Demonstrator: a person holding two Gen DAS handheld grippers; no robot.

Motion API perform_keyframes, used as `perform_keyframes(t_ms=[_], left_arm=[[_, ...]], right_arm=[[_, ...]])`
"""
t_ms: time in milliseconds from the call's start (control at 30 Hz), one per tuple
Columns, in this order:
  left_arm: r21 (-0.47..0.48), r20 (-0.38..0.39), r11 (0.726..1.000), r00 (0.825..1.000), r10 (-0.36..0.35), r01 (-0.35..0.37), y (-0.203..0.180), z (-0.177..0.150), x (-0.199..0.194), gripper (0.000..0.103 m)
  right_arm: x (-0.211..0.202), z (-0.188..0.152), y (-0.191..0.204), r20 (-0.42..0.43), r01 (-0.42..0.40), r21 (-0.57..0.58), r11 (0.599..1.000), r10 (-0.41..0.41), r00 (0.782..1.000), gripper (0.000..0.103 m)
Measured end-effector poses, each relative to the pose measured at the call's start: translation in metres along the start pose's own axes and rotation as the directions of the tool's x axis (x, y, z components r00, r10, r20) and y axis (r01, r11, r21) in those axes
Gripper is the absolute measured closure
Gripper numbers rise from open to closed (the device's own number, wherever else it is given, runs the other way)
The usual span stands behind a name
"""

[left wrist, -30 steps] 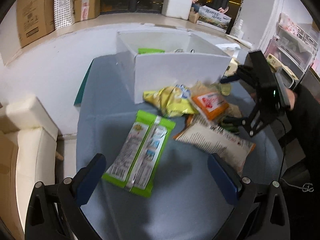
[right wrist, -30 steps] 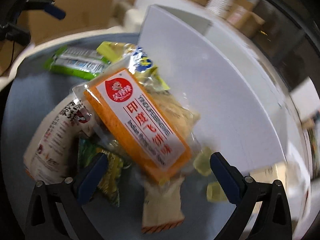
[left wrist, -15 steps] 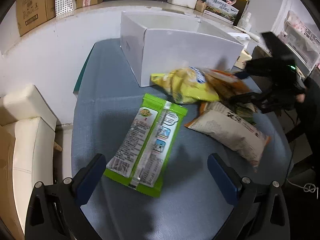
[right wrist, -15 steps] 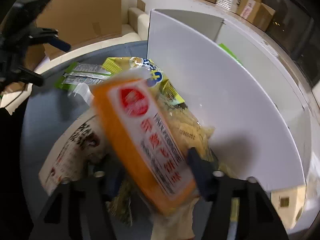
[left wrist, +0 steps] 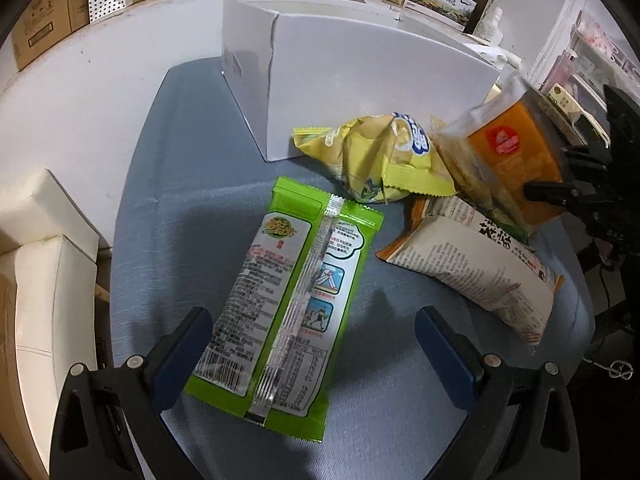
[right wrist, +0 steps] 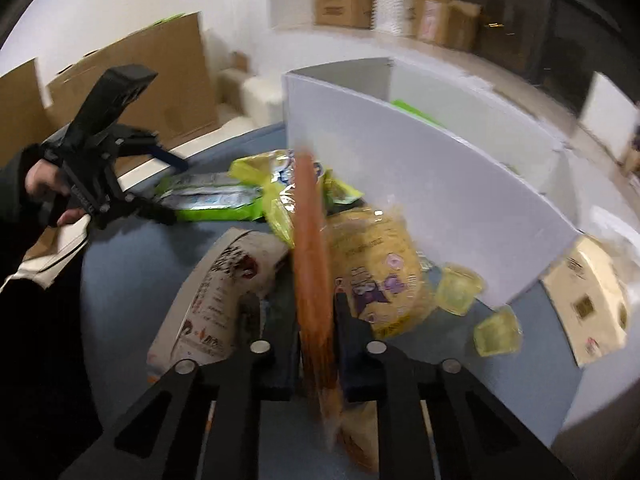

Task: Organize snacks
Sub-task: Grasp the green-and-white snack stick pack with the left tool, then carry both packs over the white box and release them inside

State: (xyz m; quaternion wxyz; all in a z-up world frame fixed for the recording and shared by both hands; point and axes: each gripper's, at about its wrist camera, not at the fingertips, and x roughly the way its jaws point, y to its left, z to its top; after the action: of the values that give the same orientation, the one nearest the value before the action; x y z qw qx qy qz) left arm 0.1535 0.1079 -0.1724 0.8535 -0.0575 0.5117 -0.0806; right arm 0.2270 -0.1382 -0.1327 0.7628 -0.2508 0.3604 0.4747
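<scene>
My right gripper is shut on an orange snack packet, held edge-on above the pile; the same packet shows tilted up in the left wrist view, with the right gripper on it. My left gripper is open, its fingers either side of the near end of a green snack packet lying flat on the blue-grey table. A yellow bag and a white printed bag lie beside it. The white box stands behind them.
Small yellow jelly cups and a cream packet lie by the box corner. A pale yellow bag lies under the orange packet. A cream sofa is left of the table. Cardboard boxes line the far ledge.
My right gripper closed on the orange packet and lifted it, turning it on edge. My left gripper moved lower and closer, so the green packet now lies between its fingers.
</scene>
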Motion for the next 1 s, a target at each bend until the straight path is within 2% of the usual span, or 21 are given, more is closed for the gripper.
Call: perform_keyframes(t_ms=[133,233,333,467,533,600,667,800,933,1000], left_arm=[[0.010,-0.017,1.000,1.000,0.006,-0.006,0.004,0.001,0.010,0.000],[0.020,-0.020,1.000,1.000,0.008,-0.007,0.009,0.005,0.015,0.000],[0.037,-0.036,0.999,0.999,0.010,-0.009,0.014,0.012,0.025,0.000],[0.113,-0.039,0.992,0.997,0.059,-0.055,0.009,0.021,0.035,0.000],[0.173,-0.018,0.980,0.994,0.108,-0.103,0.003,0.023,0.041,0.000],[0.193,0.007,0.977,0.996,0.086,-0.085,-0.001,0.021,0.039,0.007],[0.190,0.023,0.978,0.996,0.087,-0.089,-0.002,0.022,0.033,0.038],[0.106,0.023,0.991,0.996,0.082,-0.084,0.007,0.024,0.024,0.040],[0.053,0.097,0.998,0.995,0.038,-0.044,0.009,0.015,-0.008,0.040],[0.044,0.137,0.998,0.990,0.039,-0.045,0.005,0.009,-0.023,0.040]], right_arm=[[-0.016,-0.008,0.002,0.040,0.027,0.113,0.993,-0.031,0.999,0.090],[-0.034,-0.019,-0.001,0.063,0.015,0.234,0.972,-0.030,0.998,0.090],[-0.053,-0.028,0.008,0.093,0.030,0.288,0.957,-0.059,0.994,0.090],[-0.075,-0.047,0.020,0.141,0.010,0.404,0.915,-0.073,0.987,0.090],[-0.082,-0.056,0.026,0.164,0.005,0.439,0.898,-0.086,0.983,0.090],[-0.089,-0.065,0.029,0.177,-0.003,0.483,0.876,-0.094,0.980,0.090],[-0.089,-0.071,0.034,0.179,0.003,0.515,0.857,-0.111,0.978,0.090],[-0.090,-0.079,0.038,0.183,-0.008,0.559,0.829,-0.113,0.977,0.090],[-0.089,-0.082,0.032,0.173,-0.009,0.607,0.795,-0.122,0.977,0.090],[-0.091,-0.082,0.029,0.186,-0.026,0.622,0.782,-0.115,0.976,0.090]])
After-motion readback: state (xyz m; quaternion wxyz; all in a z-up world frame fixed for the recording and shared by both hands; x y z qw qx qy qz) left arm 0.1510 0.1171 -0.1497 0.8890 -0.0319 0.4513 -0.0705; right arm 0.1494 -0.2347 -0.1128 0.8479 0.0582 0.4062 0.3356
